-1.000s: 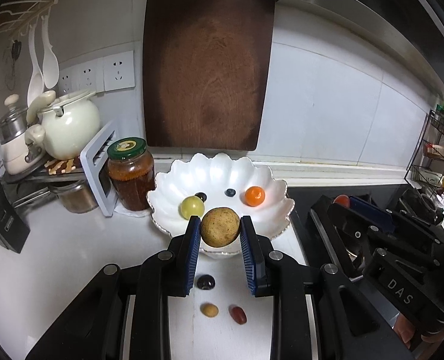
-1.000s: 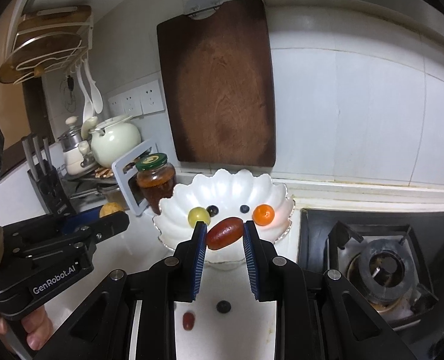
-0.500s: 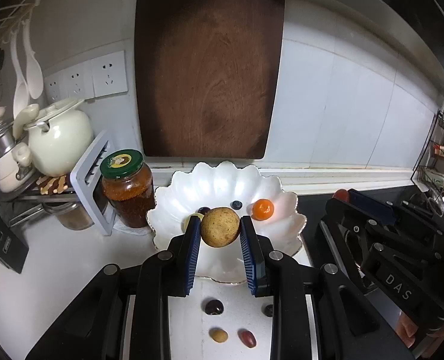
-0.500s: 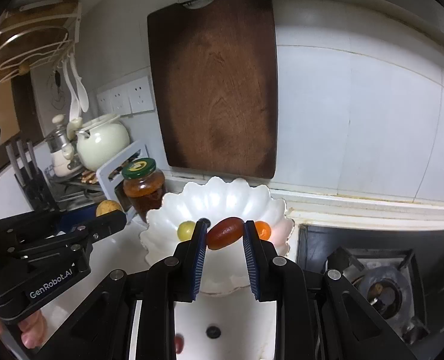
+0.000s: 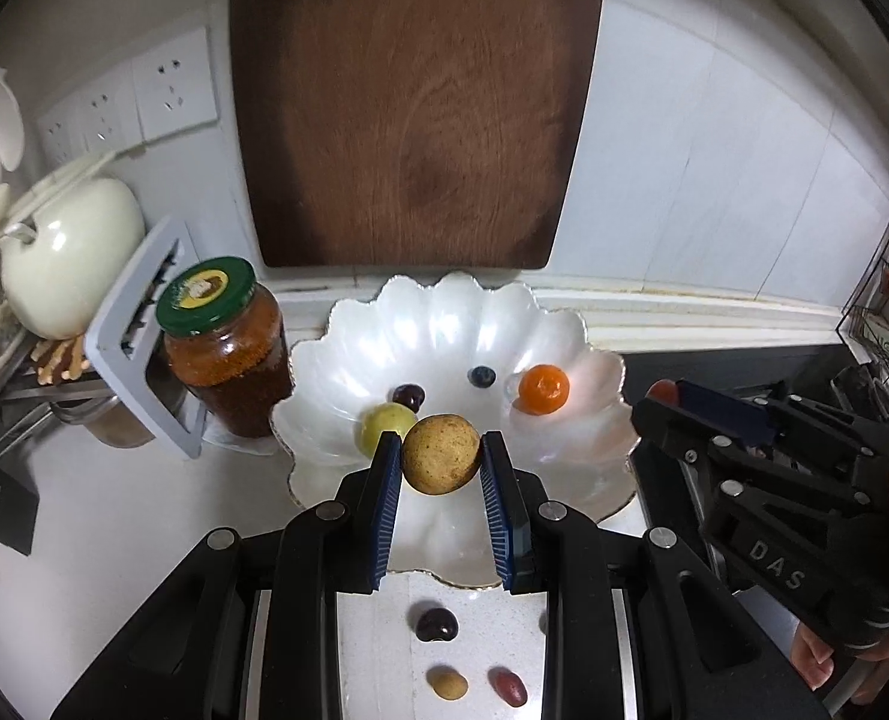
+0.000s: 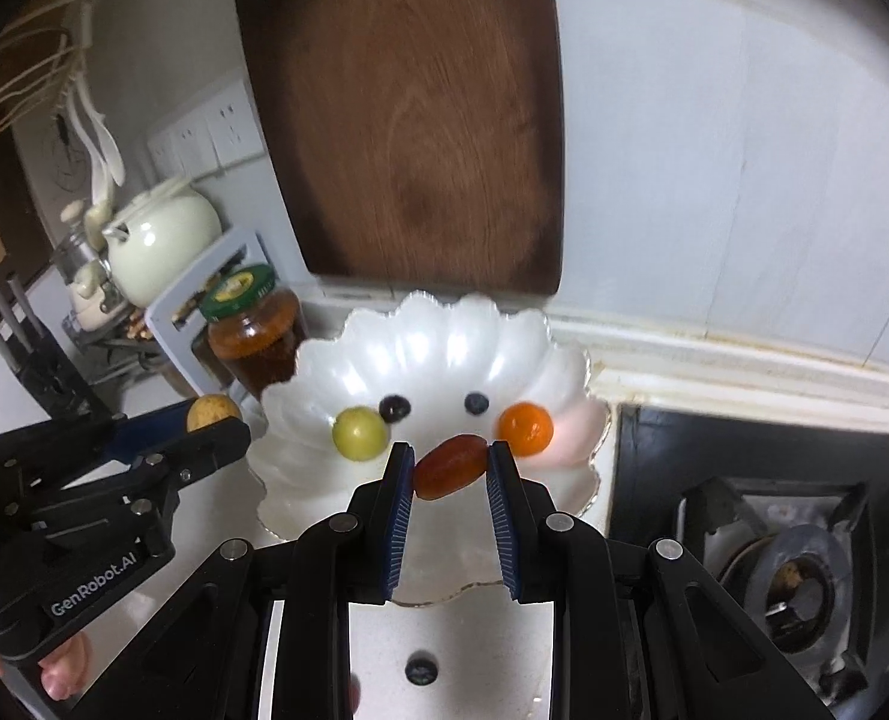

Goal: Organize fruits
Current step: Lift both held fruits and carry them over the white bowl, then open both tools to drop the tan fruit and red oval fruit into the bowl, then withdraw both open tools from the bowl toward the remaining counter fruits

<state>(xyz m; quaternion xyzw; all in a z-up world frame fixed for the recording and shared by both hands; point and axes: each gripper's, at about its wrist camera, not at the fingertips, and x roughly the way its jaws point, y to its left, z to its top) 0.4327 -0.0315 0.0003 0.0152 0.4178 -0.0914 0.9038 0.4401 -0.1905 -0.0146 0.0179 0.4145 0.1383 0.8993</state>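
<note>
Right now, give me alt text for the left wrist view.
The left gripper holds a round tan fruit over the white scalloped bowl, which contains four small fruits. Three more lie on the counter.

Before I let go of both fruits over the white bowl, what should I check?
1. Left tool clamped on the round brown fruit: ok.
2. Right tool clamped on the oblong red fruit: ok.
3. Both fruits in line with the scalloped white bowl: ok; height above it: cannot tell.
4. Bare bowl floor below the tools: ok; green fruit and orange fruit sit to either side.
5. The tools apart from each other: ok.
6. Fruit left on the counter, like the dark one: not ok.
</note>
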